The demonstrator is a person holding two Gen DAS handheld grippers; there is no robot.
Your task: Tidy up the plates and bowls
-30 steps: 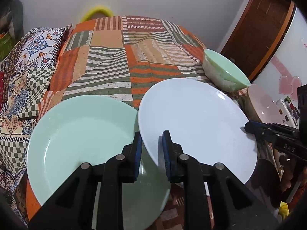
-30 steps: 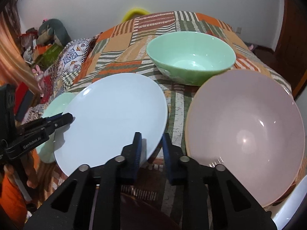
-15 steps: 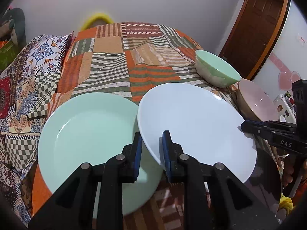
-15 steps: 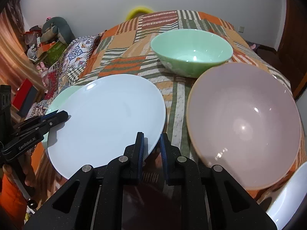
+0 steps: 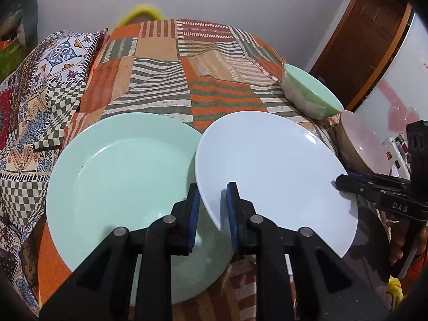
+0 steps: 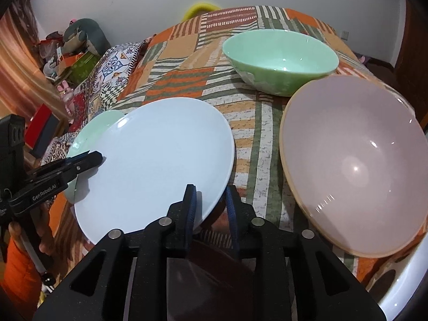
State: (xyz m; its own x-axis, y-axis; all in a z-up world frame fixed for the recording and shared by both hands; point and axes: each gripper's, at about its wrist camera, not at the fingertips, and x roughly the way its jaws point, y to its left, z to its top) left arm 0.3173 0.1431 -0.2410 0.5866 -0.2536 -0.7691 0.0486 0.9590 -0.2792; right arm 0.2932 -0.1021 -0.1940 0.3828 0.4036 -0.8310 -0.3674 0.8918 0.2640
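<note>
**White plate held at both edges over the patchwork bed**

Left wrist view: left gripper (image 5: 212,208) at bottom centre, blue pads clenched on the near-left rim of the white plate (image 5: 272,176). The plate fills centre-right of the frame, tilted, its left edge overlapping the green plate (image 5: 120,176), which lies flat on the patchwork bedspread (image 5: 165,80) at lower left. Green bowl (image 5: 311,93) sits upper right, near the bed's far-right edge; pink bowl (image 5: 361,147) just below it at right, partly hidden by the white plate's rim. Right gripper (image 5: 341,182) comes in from the right edge, tip at the white plate's right rim. Patterned pillow (image 5: 53,80) at left.

Right wrist view: right gripper (image 6: 211,208) at bottom centre, jaws opening; white plate (image 6: 155,165) rim is between the pads, the left pad close on it, the right pad standing clear w/ a gap. Plate takes up centre-left. Green plate (image 6: 91,128) peeks out behind its upper-left edge. Left gripper (image 6: 97,157) enters from the left edge, tip on the plate's left rim. Pink bowl (image 6: 353,165) fills the right side, beside the plate w/ a strip of bedspread (image 6: 254,139) between. Green bowl (image 6: 281,56) upper centre-right, just behind the pink one. White rim of another dish (image 6: 406,281) at bottom right corner. Clutter and soft toys (image 6: 80,40) upper left.
</note>
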